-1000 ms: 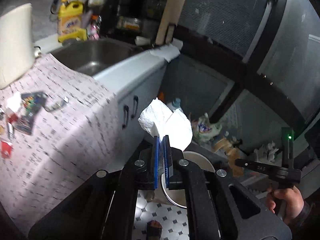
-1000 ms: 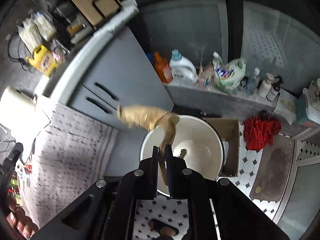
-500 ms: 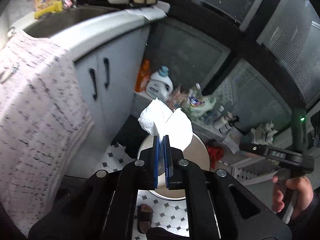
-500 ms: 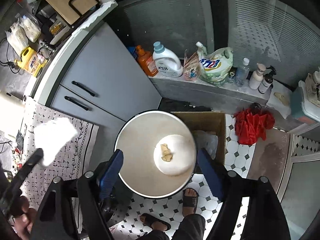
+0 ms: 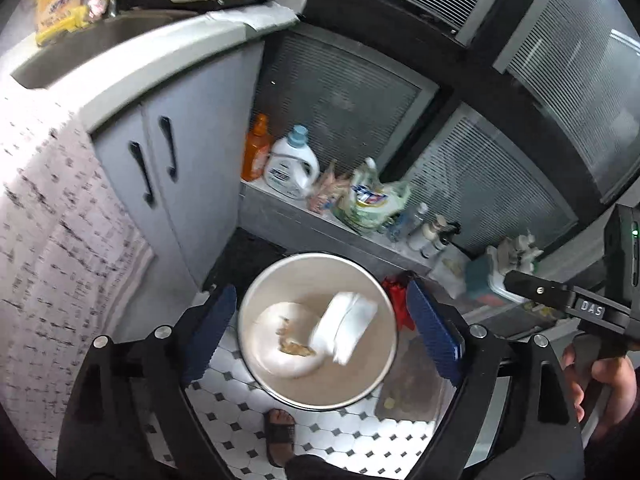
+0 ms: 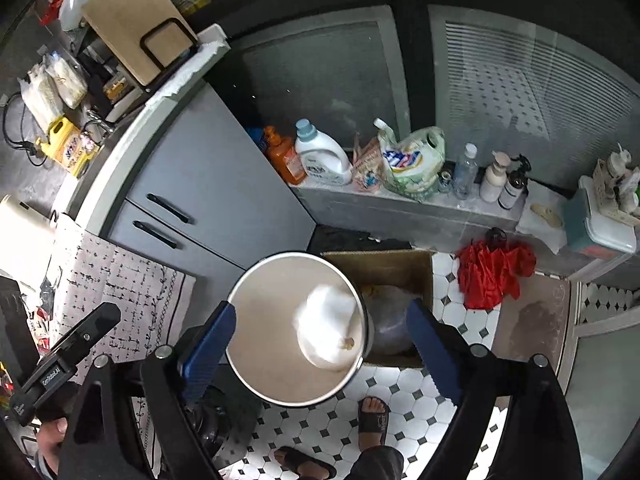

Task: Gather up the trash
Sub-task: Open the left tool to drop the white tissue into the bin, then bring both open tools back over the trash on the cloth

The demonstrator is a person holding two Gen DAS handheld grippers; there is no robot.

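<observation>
The left claw [image 5: 320, 336] hovers over a round trash bin [image 5: 280, 390], its blue jaws opening wide with nothing pressed between them. A crumpled white tissue [image 5: 346, 330] appears blurred inside the bin's mouth, seemingly mid-fall, above a small brown scrap [image 5: 294, 346] on the pale bin floor. The right claw [image 6: 320, 344] hangs over the same bin, its jaws also opening and empty.

Just beside the bin sits an open cardboard box [image 6: 384, 268], and beyond it a red cloth [image 6: 494, 274] on the tiled floor [image 6: 404, 400]. More litter seems to remain on the cloth-covered surface [image 6: 132, 292] at left.

Likely risks: the light tissue could drift, catch the rim, and land in the box or on the floor. Both claws share the space above the bin, so turning back toward the surface together could knock them into each other. The person's sandalled foot [image 6: 374, 416] stands close to the bin and could nudge it.
</observation>
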